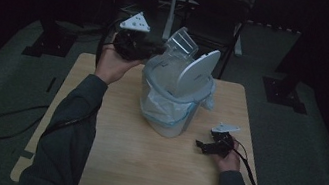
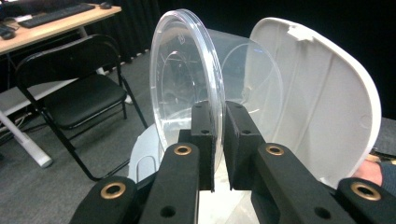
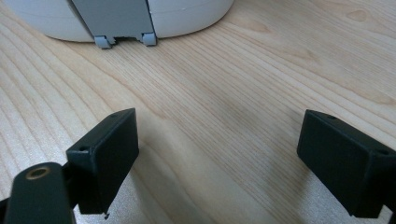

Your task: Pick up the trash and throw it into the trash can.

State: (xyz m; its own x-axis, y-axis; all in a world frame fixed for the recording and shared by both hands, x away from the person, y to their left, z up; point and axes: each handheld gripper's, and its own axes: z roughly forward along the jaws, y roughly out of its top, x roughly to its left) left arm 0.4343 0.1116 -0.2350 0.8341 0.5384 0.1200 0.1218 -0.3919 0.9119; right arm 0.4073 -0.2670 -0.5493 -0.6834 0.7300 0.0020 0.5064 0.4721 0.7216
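A white bin (image 1: 170, 108) with a plastic liner stands mid-table, its white lid (image 1: 197, 72) swung up and open. My left gripper (image 1: 158, 49) is raised over the bin's far-left rim and is shut on the rim of a clear plastic container (image 1: 181, 43). The left gripper view shows the jaws (image 2: 218, 112) pinching the container's wall (image 2: 187, 79), with the lid's underside (image 2: 317, 102) just behind. My right gripper (image 1: 201, 146) rests low on the table right of the bin, open; nothing lies between its fingers (image 3: 219, 140), and the bin's base (image 3: 187, 14) is ahead.
The wooden table (image 1: 139, 169) is bare around the bin. A grey foot piece (image 3: 121, 23) juts from the bin's base. A folding chair (image 2: 79, 98) and a desk (image 2: 51, 23) stand beyond the table. A cable (image 1: 10, 122) loops on the floor at left.
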